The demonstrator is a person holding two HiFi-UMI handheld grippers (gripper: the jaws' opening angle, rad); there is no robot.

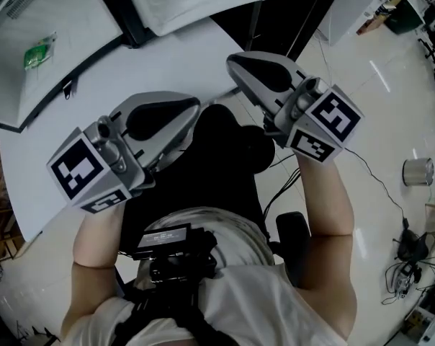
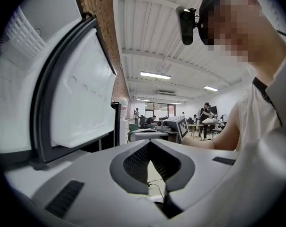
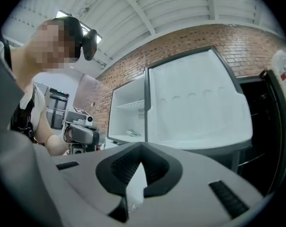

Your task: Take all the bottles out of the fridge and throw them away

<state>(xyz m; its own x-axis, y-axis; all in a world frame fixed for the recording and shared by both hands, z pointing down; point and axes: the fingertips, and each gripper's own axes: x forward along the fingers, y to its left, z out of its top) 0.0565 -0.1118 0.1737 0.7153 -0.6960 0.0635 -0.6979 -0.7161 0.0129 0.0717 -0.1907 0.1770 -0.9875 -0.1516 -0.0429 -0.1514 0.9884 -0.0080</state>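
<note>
The grey left gripper [image 2: 150, 143] and right gripper [image 3: 142, 146] both sit closed on nothing near the open white fridge [image 3: 125, 109], where no bottle shows; bottles are probably light and slippery, best pinched mid-body.

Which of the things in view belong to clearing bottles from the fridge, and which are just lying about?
Job: open fridge; left gripper and right gripper, both shut and empty. No bottle shows.
Lying about: green packet on a fridge shelf; metal can and cables on the floor.
</note>
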